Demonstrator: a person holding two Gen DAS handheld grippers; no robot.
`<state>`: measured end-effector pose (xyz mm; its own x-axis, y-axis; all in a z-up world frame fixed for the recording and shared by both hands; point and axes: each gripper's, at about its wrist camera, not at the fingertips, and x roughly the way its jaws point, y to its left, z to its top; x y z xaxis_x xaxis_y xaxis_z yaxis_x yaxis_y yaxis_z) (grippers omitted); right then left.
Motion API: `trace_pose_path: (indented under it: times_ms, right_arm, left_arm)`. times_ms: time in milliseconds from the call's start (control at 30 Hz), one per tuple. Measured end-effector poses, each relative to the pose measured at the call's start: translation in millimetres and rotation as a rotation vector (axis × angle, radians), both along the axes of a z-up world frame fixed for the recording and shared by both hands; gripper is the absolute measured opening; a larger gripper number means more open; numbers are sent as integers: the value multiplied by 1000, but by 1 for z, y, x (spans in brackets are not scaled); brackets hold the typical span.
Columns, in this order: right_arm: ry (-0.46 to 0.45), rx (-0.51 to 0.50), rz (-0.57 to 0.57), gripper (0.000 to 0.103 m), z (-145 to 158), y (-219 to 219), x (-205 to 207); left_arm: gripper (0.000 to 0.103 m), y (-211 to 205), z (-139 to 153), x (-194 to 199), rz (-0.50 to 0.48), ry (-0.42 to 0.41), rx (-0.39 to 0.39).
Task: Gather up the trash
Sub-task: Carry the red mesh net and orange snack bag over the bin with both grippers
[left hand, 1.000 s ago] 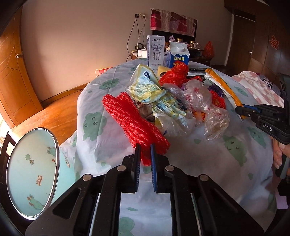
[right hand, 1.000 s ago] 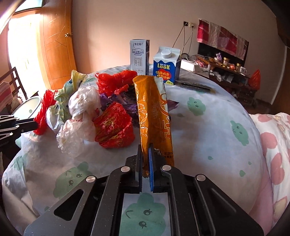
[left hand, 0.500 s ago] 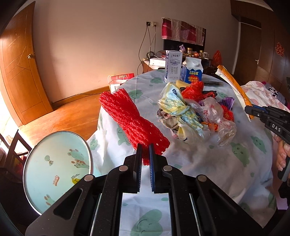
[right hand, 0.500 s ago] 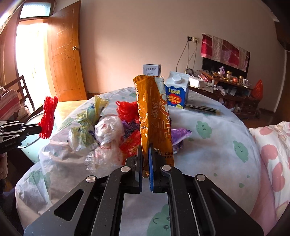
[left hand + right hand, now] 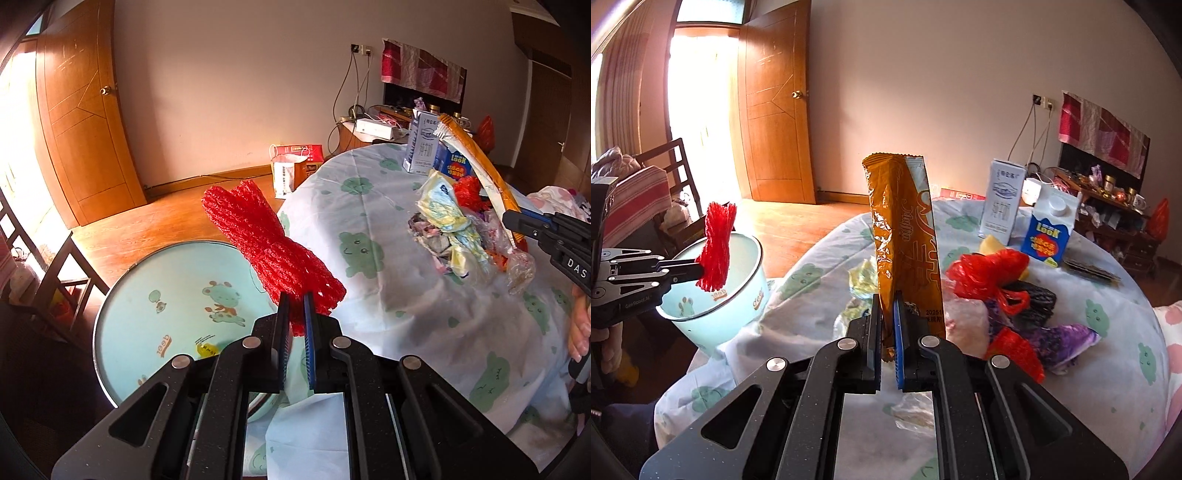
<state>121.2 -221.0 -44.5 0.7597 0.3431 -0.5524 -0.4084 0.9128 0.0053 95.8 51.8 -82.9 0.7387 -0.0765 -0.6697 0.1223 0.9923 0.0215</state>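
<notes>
My left gripper [image 5: 295, 314] is shut on a red foam net [image 5: 266, 247] and holds it over the mouth of a pale blue bin [image 5: 166, 306] beside the table. The right wrist view shows that net [image 5: 716, 245] above the bin [image 5: 720, 291]. My right gripper [image 5: 886, 325] is shut on a long orange snack wrapper [image 5: 905, 240], held upright above the table; it also shows in the left wrist view [image 5: 476, 158]. A pile of trash [image 5: 458, 229] lies on the tablecloth: crumpled bags, red and purple wrappers [image 5: 993, 280].
A white milk carton [image 5: 1001, 199] and a blue carton [image 5: 1051, 232] stand at the table's far side. A chair [image 5: 646, 199] stands left of the bin. A red and white paper bag [image 5: 295, 166] sits on the wood floor by the wall.
My left gripper has swung left off the table with the red net, now over the bin. My right gripper has lifted the orange wrapper and turned left with it.
</notes>
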Motion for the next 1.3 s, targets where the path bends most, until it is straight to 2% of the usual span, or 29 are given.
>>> trace_pose_path:
  times_ms: [600, 1300]
  right_arm:
    - [7, -38, 129, 6, -6, 80, 25]
    - [17, -111, 247, 6, -16, 156, 47]
  left_arm:
    - [7, 66, -15, -5, 156, 42, 22]
    - [7, 113, -17, -7, 262, 58, 35]
